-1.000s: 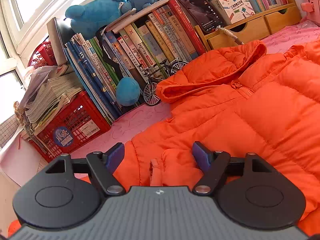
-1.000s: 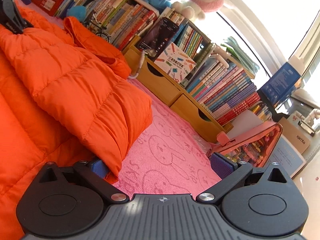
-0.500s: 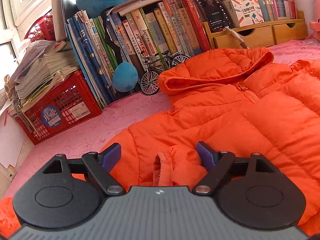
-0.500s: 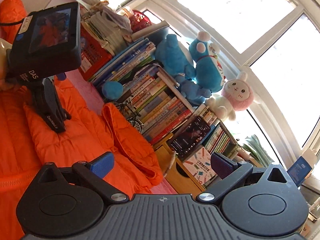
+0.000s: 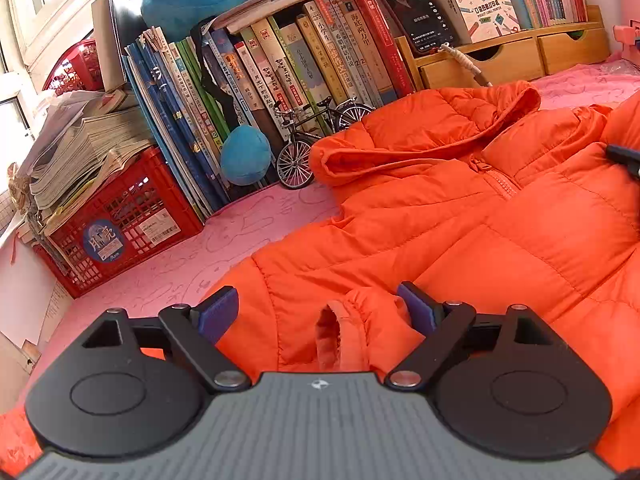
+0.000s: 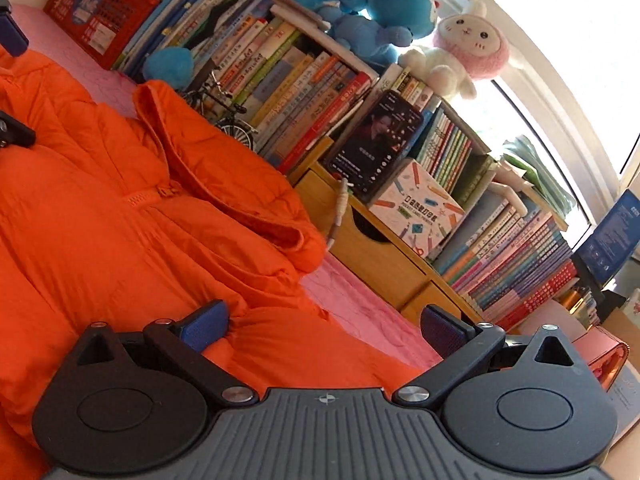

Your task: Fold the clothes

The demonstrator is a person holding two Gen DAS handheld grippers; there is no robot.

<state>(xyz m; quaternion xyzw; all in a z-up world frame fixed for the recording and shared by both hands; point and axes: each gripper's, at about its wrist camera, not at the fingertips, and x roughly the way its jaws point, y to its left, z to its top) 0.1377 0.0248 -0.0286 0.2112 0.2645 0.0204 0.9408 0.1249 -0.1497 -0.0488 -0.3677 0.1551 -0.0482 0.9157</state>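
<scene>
Jacket (image 5: 460,216) lies flat on the pink cloth (image 5: 168,276), zipper (image 5: 502,184) up, hood (image 5: 424,128) toward the books (image 5: 304,68). It fills the right and lower part of the left wrist view and the left half of the right wrist view.

Left hand-held gripper (image 5: 318,312): jaws wide and opening. Sleeve cuff (image 5: 352,328) sits between the pads; right pad (image 5: 416,312) looks to be touching or just beside the cuff fabric, left pad (image 5: 218,312) is clear of it. No grip.

Right hand-held gripper (image 6: 320,326): jaws wide, nothing clamped. Left pad (image 6: 206,326) sits at the jacket's edge fold, contact unclear. Right pad (image 6: 442,330) is over bare cloth. Jacket fabric (image 6: 304,344) bulges into the gap from below.

Edges and room:
- Hood edge just beside the model bike (image 5: 316,136) and near the wooden drawers (image 6: 372,248); tight there.
- Bare pink cloth strip between the jacket's left side and the red crate (image 5: 120,220); open room in the left wrist view.
- In the right wrist view, a narrow pink strip (image 6: 360,304) runs between jacket and drawers.
- Phone (image 6: 374,142) leans on the books above the drawers, its cable (image 6: 338,216) hanging down close to the hood.
- Plush toys (image 6: 384,4) sit on top of the books, well clear of the jacket.
- A dark bit of the other gripper shows at the right edge of the left wrist view, over the jacket.
</scene>
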